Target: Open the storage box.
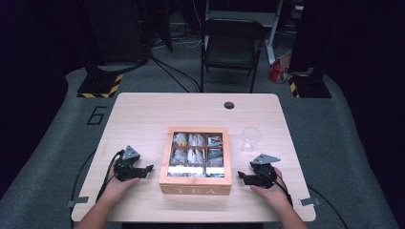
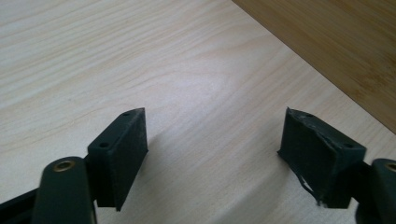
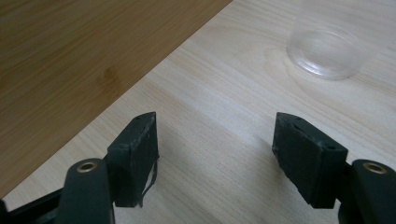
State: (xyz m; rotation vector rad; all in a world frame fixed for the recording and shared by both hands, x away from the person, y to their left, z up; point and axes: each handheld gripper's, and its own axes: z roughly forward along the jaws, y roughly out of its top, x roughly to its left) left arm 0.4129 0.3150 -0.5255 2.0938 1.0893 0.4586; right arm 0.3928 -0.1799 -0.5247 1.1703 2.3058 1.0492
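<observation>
The place looked like a recording lab or studio. Dark curtains stood around a grey carpet (image 1: 47, 143), with stand bases taped in yellow and black (image 1: 99, 86), loose cables (image 1: 172, 71), and a folding chair (image 1: 232, 47) behind the desk (image 1: 143, 114).

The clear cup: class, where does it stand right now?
In the high view, the clear cup stands on the table, just right of the tea box and beyond the right claw.

High view looks down on table (image 1: 143, 109), gripper views close over tabletop, sharing tea box (image 1: 196, 183).
</observation>
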